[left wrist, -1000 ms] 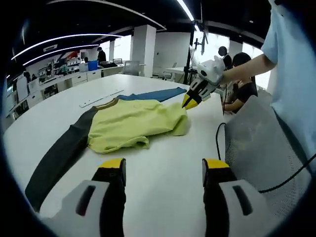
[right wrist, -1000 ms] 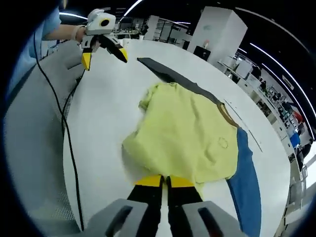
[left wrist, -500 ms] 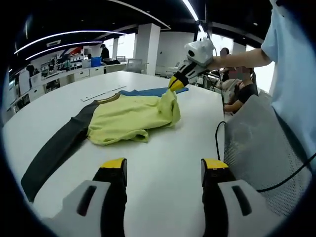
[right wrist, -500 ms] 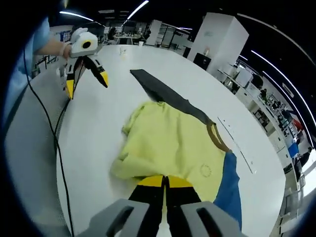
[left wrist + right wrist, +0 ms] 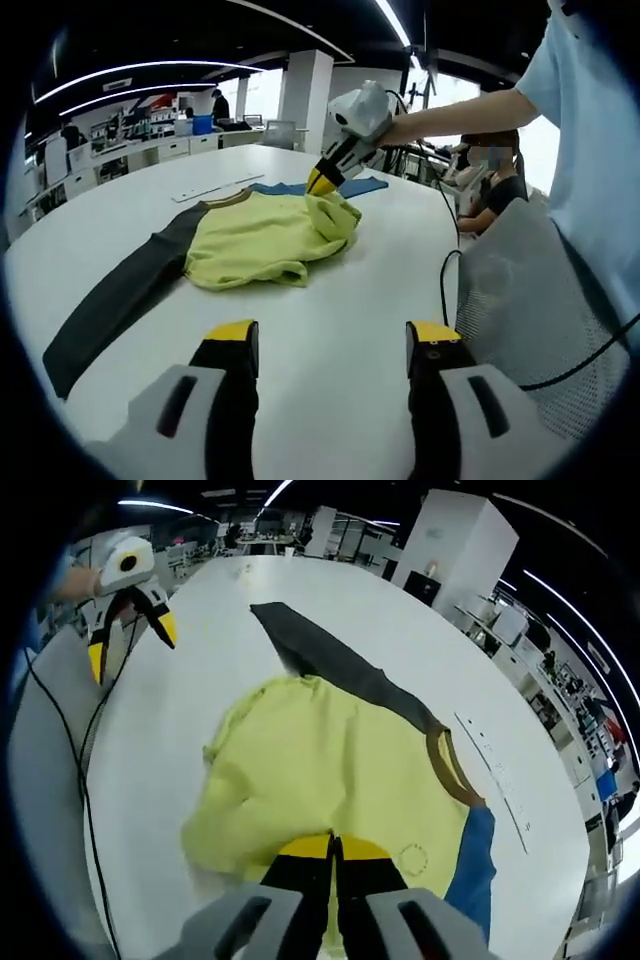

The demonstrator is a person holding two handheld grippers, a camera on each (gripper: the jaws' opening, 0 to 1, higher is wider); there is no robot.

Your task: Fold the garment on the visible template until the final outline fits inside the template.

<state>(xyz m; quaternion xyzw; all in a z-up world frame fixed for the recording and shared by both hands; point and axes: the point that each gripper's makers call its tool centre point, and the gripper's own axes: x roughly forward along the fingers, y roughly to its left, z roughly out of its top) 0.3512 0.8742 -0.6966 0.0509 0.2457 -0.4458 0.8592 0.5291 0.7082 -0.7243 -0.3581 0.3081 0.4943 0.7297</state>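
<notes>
A long-sleeved shirt lies on the white table [image 5: 340, 330]. It has a yellow body [image 5: 250, 240], a dark grey sleeve [image 5: 110, 300] and a blue sleeve [image 5: 335, 187]. In the left gripper view my right gripper [image 5: 320, 183] is shut on the yellow hem, holding it lifted and folded back over the body. From its own view, the right gripper [image 5: 335, 847] pinches yellow cloth [image 5: 320, 770], with the brown collar [image 5: 450, 770] and blue sleeve [image 5: 470, 870] to the right. My left gripper [image 5: 330, 335] hangs open over bare table near the front edge, apart from the shirt. It also appears as the left gripper [image 5: 130, 647] at the upper left.
A pale flat strip [image 5: 210, 190] lies on the table beyond the collar. A grey mesh chair [image 5: 510, 290] and a black cable [image 5: 445, 280] stand beside the table's right edge. A seated person [image 5: 490, 180] is behind. Desks and pillars fill the room's back.
The right gripper has carried the yellow hem up and across the shirt body toward the collar, doubling the cloth over. The left gripper has stayed open over the bare table.
</notes>
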